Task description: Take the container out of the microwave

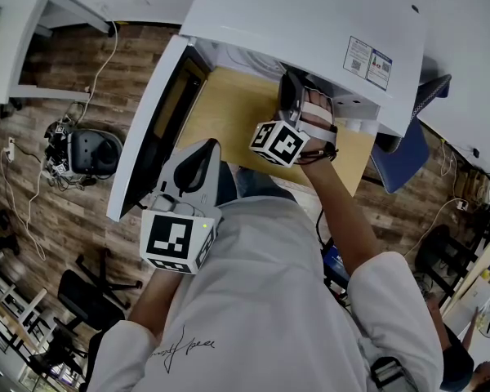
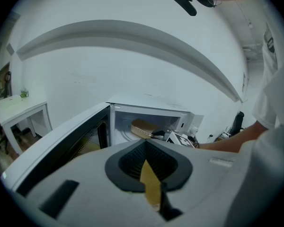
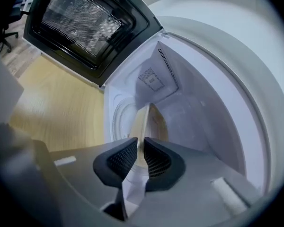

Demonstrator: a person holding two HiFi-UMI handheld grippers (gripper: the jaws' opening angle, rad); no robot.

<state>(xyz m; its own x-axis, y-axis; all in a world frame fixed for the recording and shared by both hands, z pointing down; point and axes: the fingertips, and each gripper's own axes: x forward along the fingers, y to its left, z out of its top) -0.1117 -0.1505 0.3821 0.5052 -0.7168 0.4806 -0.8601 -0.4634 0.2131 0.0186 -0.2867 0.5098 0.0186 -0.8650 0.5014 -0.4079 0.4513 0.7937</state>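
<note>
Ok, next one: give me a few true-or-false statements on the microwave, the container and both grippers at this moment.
1. The microwave door stands open. True.
2. The right gripper is closed on the rim of the container. True.
3. The container already sits out on the wooden table. False: it is inside the microwave, where the right gripper reaches in.
4. The left gripper grips the microwave door. False: its jaws are together with nothing between them, and the door lies off to its side.
</note>
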